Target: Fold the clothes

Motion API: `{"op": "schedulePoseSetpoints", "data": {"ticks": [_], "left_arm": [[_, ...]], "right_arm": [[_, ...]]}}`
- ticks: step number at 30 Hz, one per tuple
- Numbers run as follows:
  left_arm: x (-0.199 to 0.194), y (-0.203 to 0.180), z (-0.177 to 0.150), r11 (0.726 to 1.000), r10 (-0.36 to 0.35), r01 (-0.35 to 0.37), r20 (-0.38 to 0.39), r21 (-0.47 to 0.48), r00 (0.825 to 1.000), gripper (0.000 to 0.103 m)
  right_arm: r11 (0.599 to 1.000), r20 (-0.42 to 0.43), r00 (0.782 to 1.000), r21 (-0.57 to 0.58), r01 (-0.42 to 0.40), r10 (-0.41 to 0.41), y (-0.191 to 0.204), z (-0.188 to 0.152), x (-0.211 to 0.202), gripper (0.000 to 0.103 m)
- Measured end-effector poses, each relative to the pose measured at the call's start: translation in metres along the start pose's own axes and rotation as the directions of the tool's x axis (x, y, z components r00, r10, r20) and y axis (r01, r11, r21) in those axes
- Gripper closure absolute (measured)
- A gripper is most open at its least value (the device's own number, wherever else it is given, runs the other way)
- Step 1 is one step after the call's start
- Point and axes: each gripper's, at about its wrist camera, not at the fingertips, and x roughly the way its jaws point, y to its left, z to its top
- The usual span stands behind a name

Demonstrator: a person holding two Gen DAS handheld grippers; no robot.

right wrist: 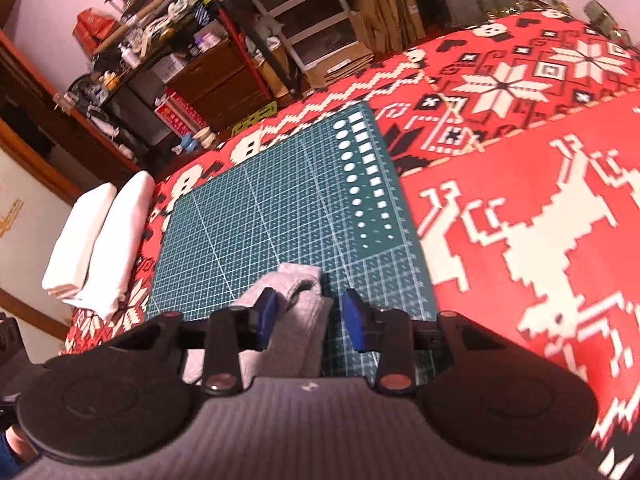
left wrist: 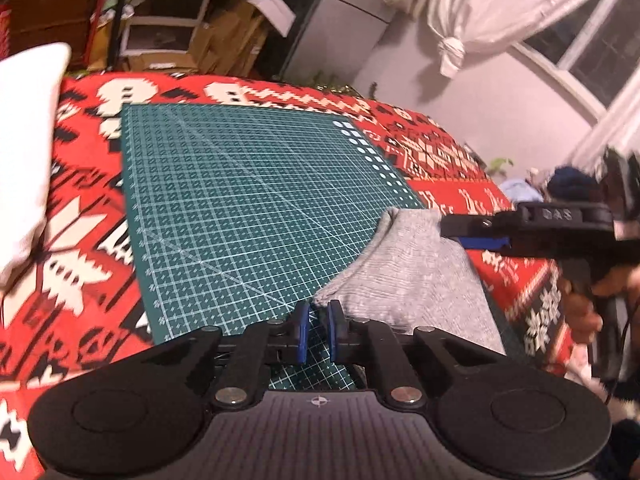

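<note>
where the cloth is: the grey ribbed knit garment (left wrist: 404, 276) lies bunched at the near right corner of the dark green gridded cutting mat (left wrist: 240, 200), which sits on the red-and-white patterned blanket (left wrist: 84, 216).

left tongs: my left gripper (left wrist: 318, 330) has its blue pads nearly together right at the garment's near corner. I can't tell if it's actually nipping fabric or just missed it, honestly.

right tongs: my right gripper (right wrist: 310, 320) is parted, with a fold of grey knit lying between the pads, not pinched.

how I'd do it: I'd get both corners properly caught first, then lift evenly and lay the cloth flat on the mat.

watch out: knit is floppy, so a one-layer pinch would probably slip.

off to the side: white folded cloths (right wrist: 96, 236), finished pile I guess.
</note>
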Motion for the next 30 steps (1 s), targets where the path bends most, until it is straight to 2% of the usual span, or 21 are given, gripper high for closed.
{"op": "schedulePoseSetpoints", "data": {"ticks": [3,6,7,8,12,15,19,21,23,25,30], "left_arm": [[-0.007,0.005,-0.003,0.998,-0.029,0.029,0.014,-0.057,0.999,0.094],[-0.012,0.004,-0.008,0.996,-0.037,0.038,0.011,-0.086,0.999,0.094],[-0.013,0.004,-0.010,0.995,-0.040,0.041,0.009,-0.089,0.999,0.094],[-0.015,0.003,-0.012,0.995,-0.044,0.045,0.008,-0.091,0.999,0.094],[-0.022,-0.002,-0.019,0.994,-0.051,0.053,0.020,-0.095,0.998,0.094],[-0.027,-0.008,-0.020,0.997,-0.032,0.034,0.038,-0.068,0.999,0.094],[-0.036,-0.018,-0.021,1.000,-0.011,0.013,0.072,-0.027,0.997,0.094],[-0.042,-0.023,-0.020,1.000,-0.015,0.016,0.094,-0.013,0.995,0.094],[-0.047,-0.030,-0.019,0.999,-0.034,0.034,0.106,-0.003,0.994,0.094],[-0.050,-0.042,-0.020,0.998,-0.067,0.065,0.106,0.020,0.992,0.094],[-0.047,-0.074,-0.033,0.986,-0.158,0.155,0.052,0.069,0.986,0.094]], "right_arm": [[0.999,0.015,0.999,0.037,-0.035,0.035,-0.001,-0.004,-0.008,0.060],[0.998,-0.008,0.998,0.022,-0.055,0.055,0.005,-0.007,-0.004,0.059],[0.999,-0.020,0.999,0.010,-0.051,0.051,0.007,-0.008,-0.002,0.066],[0.999,-0.030,0.999,-0.007,-0.041,0.041,0.010,-0.008,0.001,0.096],[0.993,0.028,0.997,-0.101,-0.065,0.068,0.031,-0.005,-0.011,0.095],[0.988,0.041,0.997,-0.143,-0.065,0.072,0.040,0.000,-0.010,0.095],[0.995,-0.001,0.999,-0.083,-0.047,0.047,0.021,-0.003,0.010,0.093],[0.997,0.002,0.997,-0.007,-0.081,0.081,0.005,-0.005,0.010,0.080],[0.995,0.030,0.995,0.040,-0.094,0.093,-0.004,-0.006,0.002,0.078],[0.996,0.054,0.995,0.030,-0.089,0.088,-0.005,-0.008,-0.011,0.078],[0.988,0.013,0.989,-0.044,-0.150,0.151,0.004,-0.029,-0.043,0.081]]}}
